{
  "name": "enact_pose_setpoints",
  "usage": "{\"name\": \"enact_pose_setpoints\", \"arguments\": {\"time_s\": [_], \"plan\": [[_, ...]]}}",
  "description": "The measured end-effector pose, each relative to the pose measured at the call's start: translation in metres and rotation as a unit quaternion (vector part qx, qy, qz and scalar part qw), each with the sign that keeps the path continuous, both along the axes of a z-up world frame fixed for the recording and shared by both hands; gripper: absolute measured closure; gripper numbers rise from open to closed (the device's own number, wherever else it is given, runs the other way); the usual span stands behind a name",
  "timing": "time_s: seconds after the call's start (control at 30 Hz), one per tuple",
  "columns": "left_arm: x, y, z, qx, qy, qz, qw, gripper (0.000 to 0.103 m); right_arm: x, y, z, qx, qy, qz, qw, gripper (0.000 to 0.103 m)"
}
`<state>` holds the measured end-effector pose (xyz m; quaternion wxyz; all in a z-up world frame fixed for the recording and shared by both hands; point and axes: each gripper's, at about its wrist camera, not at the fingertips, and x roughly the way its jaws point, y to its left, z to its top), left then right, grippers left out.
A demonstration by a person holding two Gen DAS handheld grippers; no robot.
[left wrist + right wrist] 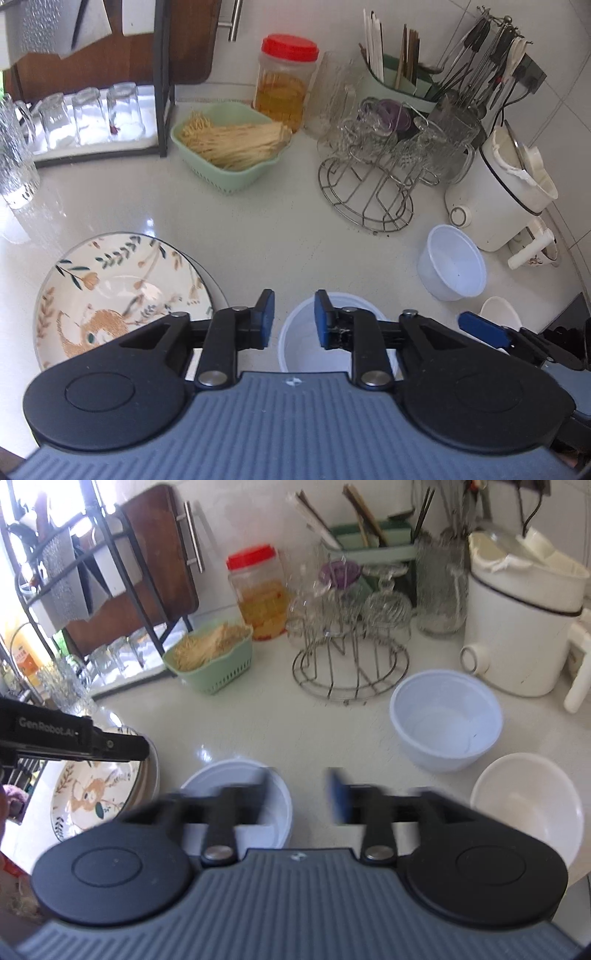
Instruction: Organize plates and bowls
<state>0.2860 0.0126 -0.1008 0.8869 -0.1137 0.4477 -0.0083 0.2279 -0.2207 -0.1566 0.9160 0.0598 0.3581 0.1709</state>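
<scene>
cream bowl whole (right wrist), clipped left

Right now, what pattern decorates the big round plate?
Leaves, flowers and an orange animal on cream plate; left wrist view.

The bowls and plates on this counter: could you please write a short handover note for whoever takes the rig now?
Left tongs: open, empty, over the near white bowl.
Right tongs: open, empty, blurred, just right of that bowl.
Floral plates: stacked at left.
Second white bowl and cream bowl: apart, at right.
Done: plates appear stacked.
Left: all three bowls stand separately; nest them.
</scene>
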Motion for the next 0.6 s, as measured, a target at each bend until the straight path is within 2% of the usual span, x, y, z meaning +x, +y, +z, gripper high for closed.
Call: {"name": "enact_pose_setpoints", "arguments": {"time_s": [0.07,0.17,0.47,0.6], "plan": [[-0.004,0.002,0.005,0.009,-0.005,-0.001,1.0000,0.060,-0.004,-0.002,0.002,-0.002,-0.002,-0.006,1.000,0.041],[-0.010,0.006,0.013,0.012,-0.013,-0.006,0.9998,0.054,-0.010,-0.004,0.009,-0.004,-0.007,-0.014,1.000,0.041],[-0.032,0.013,0.046,-0.007,-0.043,-0.019,0.9989,0.053,-0.033,-0.003,0.055,0.004,-0.046,-0.046,0.998,0.041],[-0.041,0.019,0.061,-0.015,-0.058,-0.023,0.9979,0.053,-0.045,0.001,0.069,0.013,-0.047,-0.050,0.998,0.041]]}}
